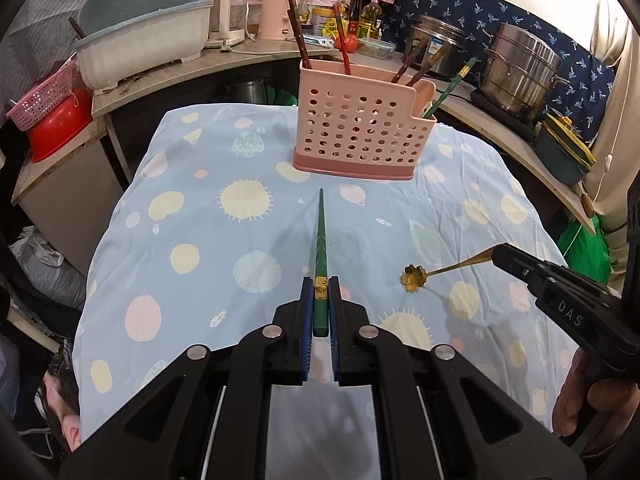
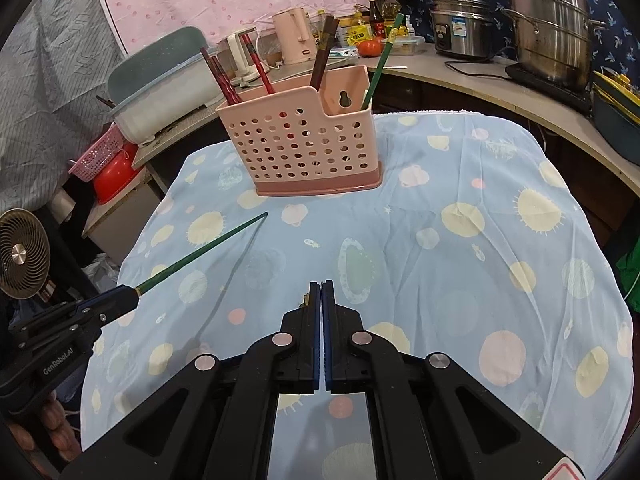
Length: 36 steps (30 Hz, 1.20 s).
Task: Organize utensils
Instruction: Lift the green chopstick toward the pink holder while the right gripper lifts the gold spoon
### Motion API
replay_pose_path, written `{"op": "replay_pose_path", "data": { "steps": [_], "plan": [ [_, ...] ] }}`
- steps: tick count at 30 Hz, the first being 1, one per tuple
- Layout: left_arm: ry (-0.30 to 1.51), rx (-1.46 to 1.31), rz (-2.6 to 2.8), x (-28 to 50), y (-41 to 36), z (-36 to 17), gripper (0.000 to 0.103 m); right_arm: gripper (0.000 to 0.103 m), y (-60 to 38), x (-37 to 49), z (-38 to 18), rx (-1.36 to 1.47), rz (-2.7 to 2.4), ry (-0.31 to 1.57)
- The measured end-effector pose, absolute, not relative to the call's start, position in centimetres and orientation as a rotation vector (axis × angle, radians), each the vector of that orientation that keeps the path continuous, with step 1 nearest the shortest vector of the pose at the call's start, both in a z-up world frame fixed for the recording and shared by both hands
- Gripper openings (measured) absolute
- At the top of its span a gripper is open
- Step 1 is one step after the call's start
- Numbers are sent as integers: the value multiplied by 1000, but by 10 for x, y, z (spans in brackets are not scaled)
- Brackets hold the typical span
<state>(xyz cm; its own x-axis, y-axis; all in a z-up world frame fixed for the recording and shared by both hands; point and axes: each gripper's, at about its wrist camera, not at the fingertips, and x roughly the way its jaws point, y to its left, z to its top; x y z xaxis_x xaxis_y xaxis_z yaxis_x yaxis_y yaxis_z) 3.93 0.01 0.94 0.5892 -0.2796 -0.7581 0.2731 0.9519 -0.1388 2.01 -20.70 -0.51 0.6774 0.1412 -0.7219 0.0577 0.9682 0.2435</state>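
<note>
A pink perforated utensil holder [image 1: 362, 132] stands at the far side of the table and holds several dark red chopsticks and one green chopstick [image 1: 450, 88]. It also shows in the right wrist view [image 2: 308, 148]. My left gripper [image 1: 321, 286] is shut on a green chopstick [image 1: 321, 236] that points at the holder, above the cloth. My right gripper [image 2: 322, 282] is shut on a gold flower-bowl spoon [image 1: 416, 277] by its handle; in the right wrist view only a sliver of the spoon [image 2: 306, 300] shows beside the fingers.
A blue tablecloth [image 1: 200, 220] with pastel spots covers the table. Behind it a curved counter holds a dish rack [image 1: 144, 40], a pink kettle [image 1: 276, 12], bottles and steel pots [image 1: 520, 68]. A small fan [image 2: 22, 254] stands at the left.
</note>
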Motion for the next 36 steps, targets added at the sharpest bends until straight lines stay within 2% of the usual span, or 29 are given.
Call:
{"op": "replay_pose_path", "data": {
  "steps": [16, 36],
  "plan": [
    [785, -5, -333, 49, 5, 63, 7, 2, -207, 28, 39, 254, 70, 729],
    [475, 15, -330, 116, -15, 198, 7, 2, -217, 94, 130, 216, 43, 540]
  ]
}}
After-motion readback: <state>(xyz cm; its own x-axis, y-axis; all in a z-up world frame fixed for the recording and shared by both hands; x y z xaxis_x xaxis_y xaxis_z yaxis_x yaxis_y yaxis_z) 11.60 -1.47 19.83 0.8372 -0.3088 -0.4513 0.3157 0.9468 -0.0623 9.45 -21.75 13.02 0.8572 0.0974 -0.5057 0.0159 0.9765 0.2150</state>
